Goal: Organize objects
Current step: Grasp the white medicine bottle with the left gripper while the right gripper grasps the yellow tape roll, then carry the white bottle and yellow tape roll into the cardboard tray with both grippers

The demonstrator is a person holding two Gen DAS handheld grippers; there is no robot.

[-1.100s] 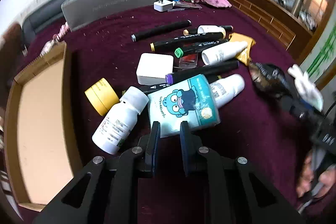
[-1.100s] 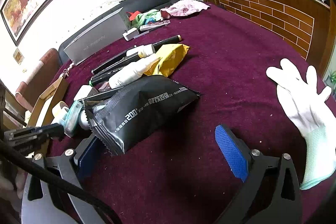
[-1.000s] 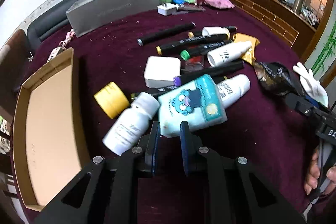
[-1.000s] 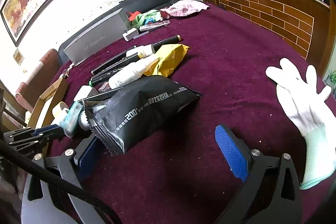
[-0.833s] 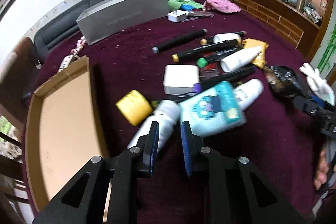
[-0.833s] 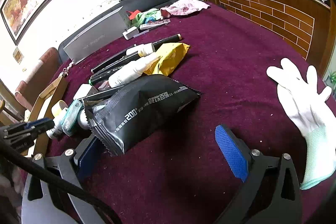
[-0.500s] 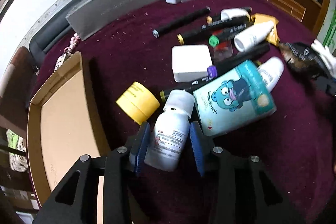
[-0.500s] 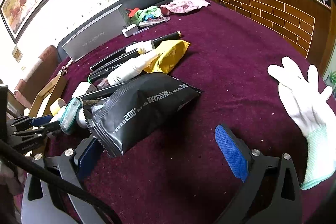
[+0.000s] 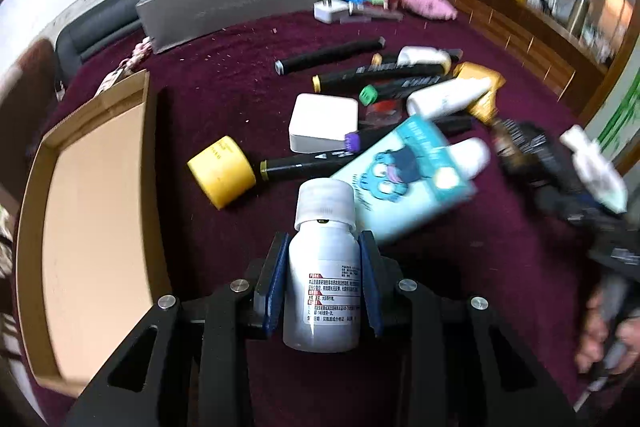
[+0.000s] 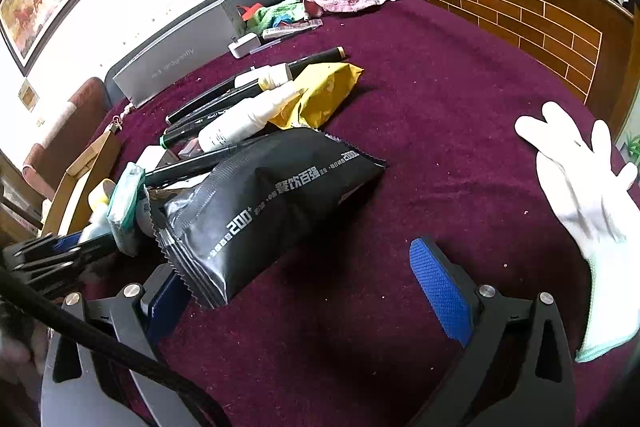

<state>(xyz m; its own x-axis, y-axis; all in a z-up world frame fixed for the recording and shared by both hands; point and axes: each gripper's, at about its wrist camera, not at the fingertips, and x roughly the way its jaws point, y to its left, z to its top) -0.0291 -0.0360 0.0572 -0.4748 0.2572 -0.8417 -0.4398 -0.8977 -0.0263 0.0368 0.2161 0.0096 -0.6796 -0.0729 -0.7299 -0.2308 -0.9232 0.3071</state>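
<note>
My left gripper [image 9: 324,263] is closing on the white pill bottle [image 9: 323,267] at the near desk edge — I'd squeeze its body squarely, then lift straight toward the cardboard tray [image 9: 96,187] at left.

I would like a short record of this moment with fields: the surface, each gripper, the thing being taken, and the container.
surface: dark red cloth
left gripper: jaws closing, pads on both sides of the white pill bottle
right gripper: open, empty, beside the black pouch
container: cardboard tray, nothing visible inside
nearby: yellow tape roll, teal packet
</note>
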